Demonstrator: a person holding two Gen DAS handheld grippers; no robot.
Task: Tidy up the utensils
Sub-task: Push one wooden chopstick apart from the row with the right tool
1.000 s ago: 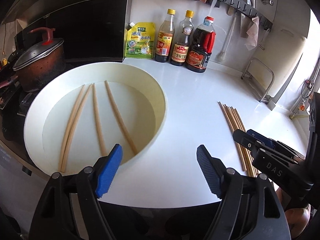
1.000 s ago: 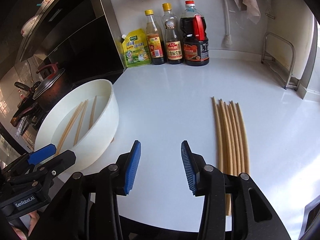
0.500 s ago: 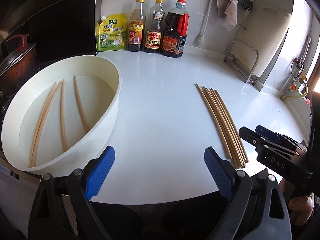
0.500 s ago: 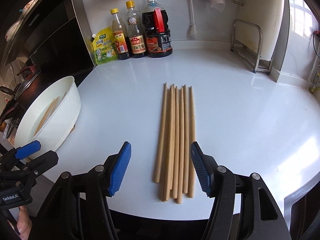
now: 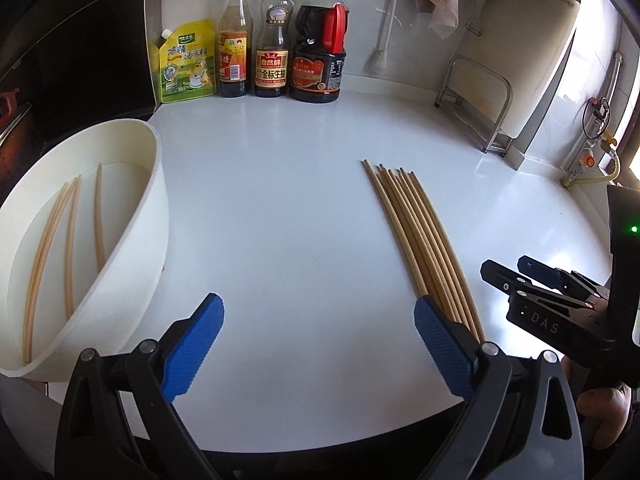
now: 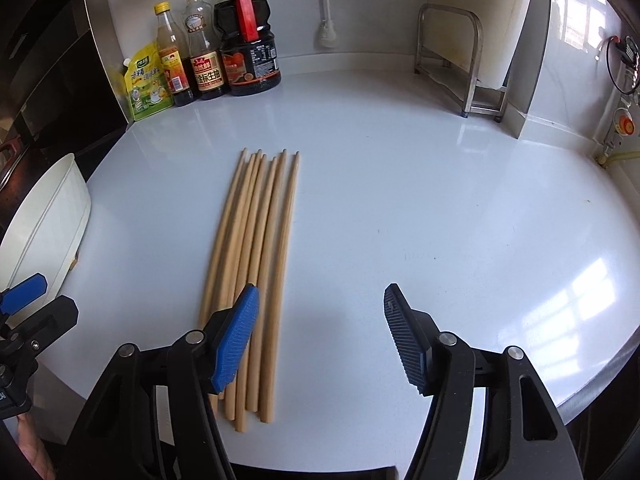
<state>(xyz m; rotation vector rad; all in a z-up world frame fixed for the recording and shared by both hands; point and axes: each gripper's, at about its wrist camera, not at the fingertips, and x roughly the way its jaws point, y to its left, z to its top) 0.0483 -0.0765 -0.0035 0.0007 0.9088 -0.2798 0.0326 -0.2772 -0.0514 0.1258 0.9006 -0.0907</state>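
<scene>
Several wooden chopsticks (image 5: 416, 236) lie side by side in a row on the white counter; they also show in the right wrist view (image 6: 256, 256). A white basin (image 5: 148, 216) at the left holds a few more chopsticks (image 5: 70, 236) in water. My left gripper (image 5: 320, 344) is open and empty, above the counter between basin and row. My right gripper (image 6: 322, 336) is open and empty, with its left finger over the near ends of the row. It also shows at the right of the left wrist view (image 5: 532, 280).
Three sauce bottles (image 5: 276, 36) and a yellow-green pouch (image 5: 186, 62) stand at the back wall. A metal rack (image 6: 464, 60) with a white board stands at the back right. A dark stove area lies to the left of the basin (image 6: 44, 216).
Both grippers have swung to the right, away from the basin toward the chopstick row. The right gripper's jaws have opened wider. The chopsticks and basin have not moved.
</scene>
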